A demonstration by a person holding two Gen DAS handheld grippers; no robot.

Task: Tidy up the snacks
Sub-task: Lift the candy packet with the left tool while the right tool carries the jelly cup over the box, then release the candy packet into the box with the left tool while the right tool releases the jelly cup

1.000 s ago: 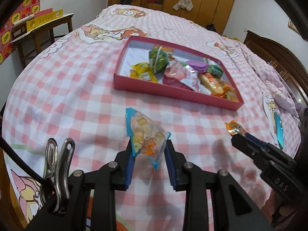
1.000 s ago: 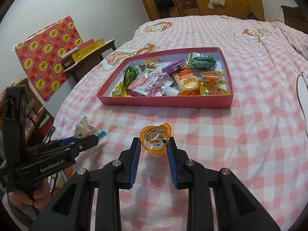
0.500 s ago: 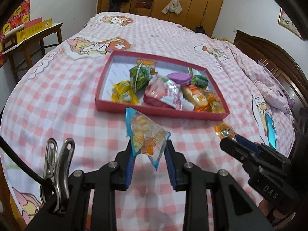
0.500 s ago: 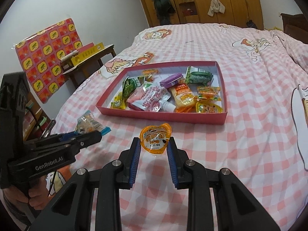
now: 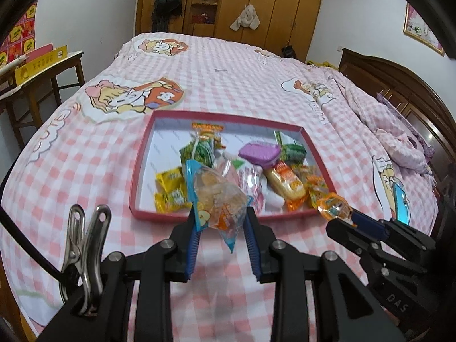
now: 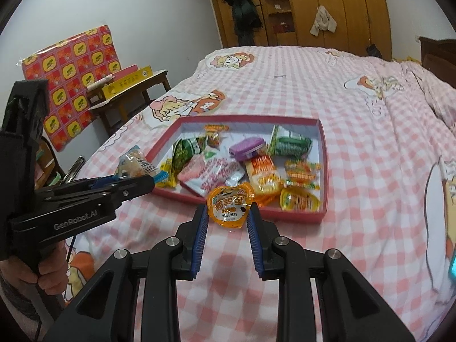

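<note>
Grippers both carry loads higher and closer to the red tray than a second ago: left gripper clamped on a clear biscuit packet, right gripper on an orange jelly cup, so drop-off looks next.

"GenRobot.AI" on left gripper; "DAS" on right gripper.
</note>
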